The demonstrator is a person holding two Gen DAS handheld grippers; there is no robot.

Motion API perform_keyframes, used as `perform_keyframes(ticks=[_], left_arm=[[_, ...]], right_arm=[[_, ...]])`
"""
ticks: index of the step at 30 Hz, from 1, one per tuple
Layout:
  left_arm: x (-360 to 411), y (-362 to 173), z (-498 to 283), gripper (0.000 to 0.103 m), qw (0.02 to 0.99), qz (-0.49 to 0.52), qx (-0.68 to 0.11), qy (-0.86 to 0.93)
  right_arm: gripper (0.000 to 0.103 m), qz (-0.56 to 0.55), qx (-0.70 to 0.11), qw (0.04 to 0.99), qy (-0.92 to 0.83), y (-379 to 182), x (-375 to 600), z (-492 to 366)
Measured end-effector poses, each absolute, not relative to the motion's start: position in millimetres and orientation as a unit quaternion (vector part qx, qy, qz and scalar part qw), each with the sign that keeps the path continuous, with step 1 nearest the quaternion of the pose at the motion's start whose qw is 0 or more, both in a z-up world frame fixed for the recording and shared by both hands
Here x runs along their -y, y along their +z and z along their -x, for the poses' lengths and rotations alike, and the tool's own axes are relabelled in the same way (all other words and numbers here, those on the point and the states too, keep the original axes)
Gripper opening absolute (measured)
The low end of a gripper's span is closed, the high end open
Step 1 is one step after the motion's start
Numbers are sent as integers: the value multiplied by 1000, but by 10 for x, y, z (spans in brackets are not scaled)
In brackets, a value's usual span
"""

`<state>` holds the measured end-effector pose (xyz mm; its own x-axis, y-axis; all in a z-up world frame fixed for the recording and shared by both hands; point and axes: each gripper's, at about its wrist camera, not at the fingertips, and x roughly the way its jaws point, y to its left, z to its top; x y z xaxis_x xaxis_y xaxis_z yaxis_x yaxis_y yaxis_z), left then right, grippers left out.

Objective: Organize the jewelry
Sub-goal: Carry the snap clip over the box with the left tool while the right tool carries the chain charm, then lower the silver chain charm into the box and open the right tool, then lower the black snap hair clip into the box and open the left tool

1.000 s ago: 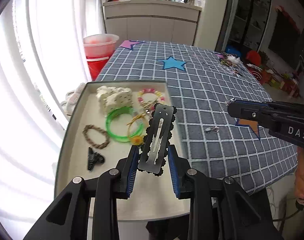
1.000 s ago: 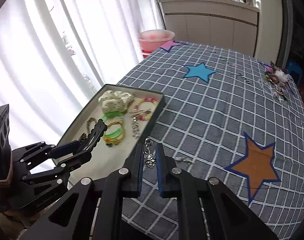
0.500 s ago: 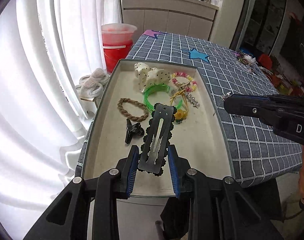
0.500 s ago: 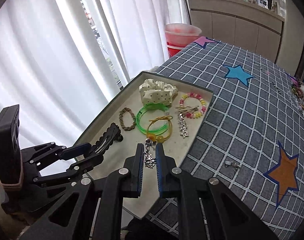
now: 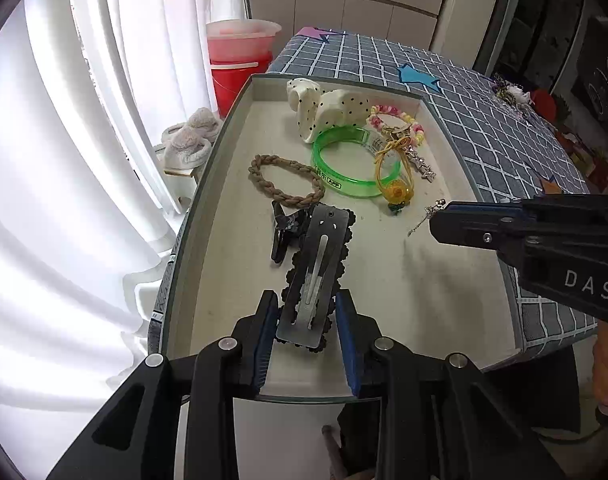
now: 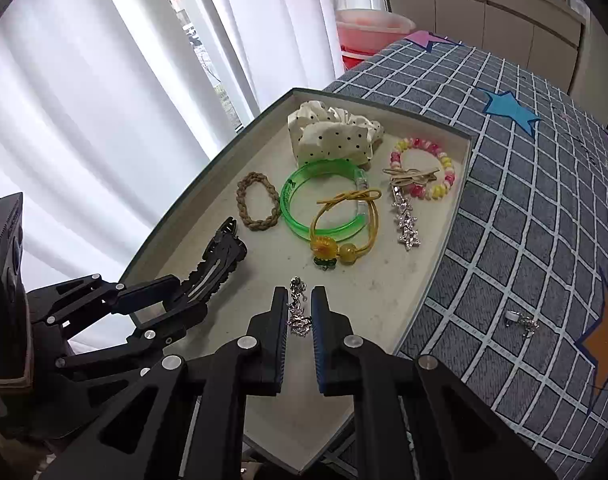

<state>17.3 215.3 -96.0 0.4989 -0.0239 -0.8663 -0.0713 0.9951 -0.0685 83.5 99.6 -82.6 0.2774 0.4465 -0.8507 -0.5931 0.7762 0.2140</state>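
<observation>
My left gripper (image 5: 307, 312) is shut on a long black-edged metal hair clip (image 5: 318, 264) and holds it over the near part of the grey tray (image 5: 208, 184). It also shows in the right wrist view (image 6: 172, 300), with the hair clip (image 6: 216, 264). My right gripper (image 6: 300, 312) is shut on a small silver earring (image 6: 297, 312) above the tray's near middle (image 6: 448, 232). In the left wrist view the right gripper (image 5: 440, 220) comes in from the right with the earring (image 5: 428, 216) dangling.
In the tray lie a polka-dot scrunchie (image 6: 328, 136), a green bangle (image 6: 320, 204), a braided brown hair tie (image 6: 256, 204), a bead bracelet (image 6: 424, 168), a yellow cord tie (image 6: 344, 232) and a black claw clip (image 5: 286, 232). Another earring (image 6: 522, 320) lies on the checked tablecloth (image 6: 524, 184).
Both grippers have moved left from over the tablecloth to over the tray and come lower and closer to it, each still holding its piece.
</observation>
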Motion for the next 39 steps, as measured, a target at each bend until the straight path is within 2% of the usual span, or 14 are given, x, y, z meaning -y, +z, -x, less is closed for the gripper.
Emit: perform_keyframes(ticks=[16,27,30,31,32,39], left_arm=[[-2152,-1092,-337,38,859,30,-510,27],[-2150,-1088,-359,38,858,33,-512,36],[-2150,-1078,-349,38,858,31,-511,43],[-2151,-1073,-346,38,858,31,-511,45],[-2155,-1064,-340,38,859,33,-510,46],[-2173,-977,-306,38,863,40,-501,54]], right_arm=[[12,87,-532,786,303,-1155,-1068,-1058],[15,106,-525,788,305,-1133,-1114,-1005],[31,104,-526,787,305,-1129,-1109,-1002],[42,103,-526,787,305,-1128,-1113,-1011],[45,101,-527,787,305,-1125,-1111,-1013],[46,68,-515,797,308,-935,-1014,-1052]])
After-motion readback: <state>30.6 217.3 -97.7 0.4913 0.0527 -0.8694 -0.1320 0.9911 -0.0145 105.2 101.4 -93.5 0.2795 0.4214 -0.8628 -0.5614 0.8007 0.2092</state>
